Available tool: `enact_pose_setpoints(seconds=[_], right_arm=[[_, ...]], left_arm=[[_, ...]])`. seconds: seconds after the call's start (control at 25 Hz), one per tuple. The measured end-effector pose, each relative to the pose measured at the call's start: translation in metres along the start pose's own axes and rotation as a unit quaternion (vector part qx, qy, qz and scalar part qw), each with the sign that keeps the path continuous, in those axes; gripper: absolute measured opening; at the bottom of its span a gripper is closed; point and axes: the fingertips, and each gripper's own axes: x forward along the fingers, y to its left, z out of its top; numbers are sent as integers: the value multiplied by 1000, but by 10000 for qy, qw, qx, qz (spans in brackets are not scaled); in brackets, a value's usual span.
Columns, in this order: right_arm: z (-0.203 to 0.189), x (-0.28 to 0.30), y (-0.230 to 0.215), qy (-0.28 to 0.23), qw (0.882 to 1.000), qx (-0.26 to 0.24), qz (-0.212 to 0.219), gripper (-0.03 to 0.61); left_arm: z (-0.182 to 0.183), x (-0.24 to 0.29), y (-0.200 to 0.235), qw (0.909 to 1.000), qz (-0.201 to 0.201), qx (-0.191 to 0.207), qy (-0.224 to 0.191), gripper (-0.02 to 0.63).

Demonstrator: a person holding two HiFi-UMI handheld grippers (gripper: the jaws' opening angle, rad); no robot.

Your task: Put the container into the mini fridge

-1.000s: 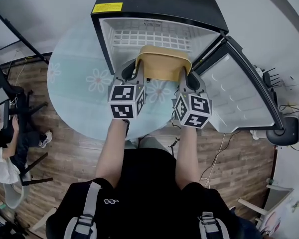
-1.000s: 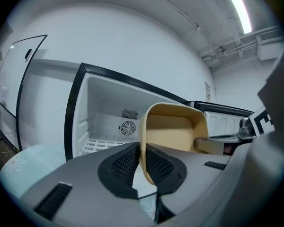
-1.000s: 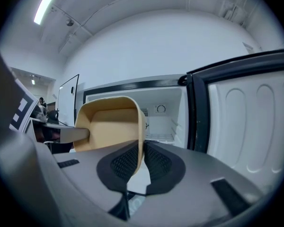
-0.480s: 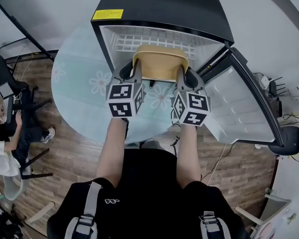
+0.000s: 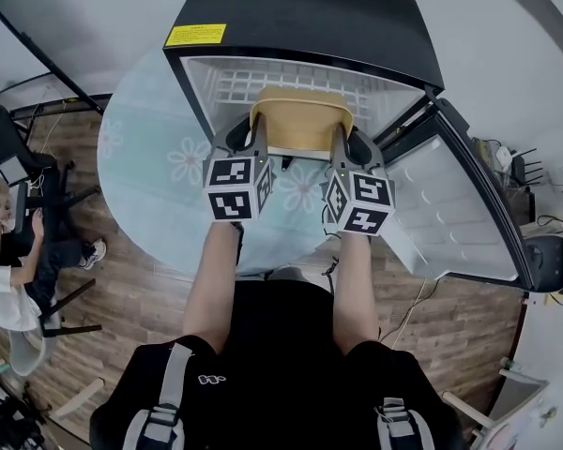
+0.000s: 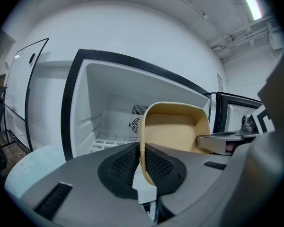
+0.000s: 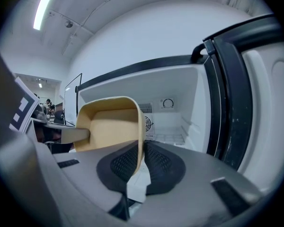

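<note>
Between your two hands, at the open front of the mini fridge point(image 5: 310, 12), you hold the tan container point(image 5: 302, 125) above the desk point(image 5: 150, 167); your left tongs point(image 6: 142, 161) are clamped on its left wall, black pads point(image 6: 118, 167) pressed to both faces; your right tongs point(image 7: 141, 161) pinch the right wall the same way; the container's far end overlaps the white wire shelf point(image 5: 291, 75), contact unclear; the fridge door point(image 5: 450, 204) stands wide open on your right; the fridge sits on the round desk.
</note>
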Motion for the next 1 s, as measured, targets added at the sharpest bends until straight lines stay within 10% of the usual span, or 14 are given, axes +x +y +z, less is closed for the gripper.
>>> enact_pose_setpoints(seconds=[1.0], right_arm=[[-9, 56, -6, 261, 9996, 65, 100, 27]], left_arm=[[-7, 46, 26, 9997, 190, -1, 159, 17]])
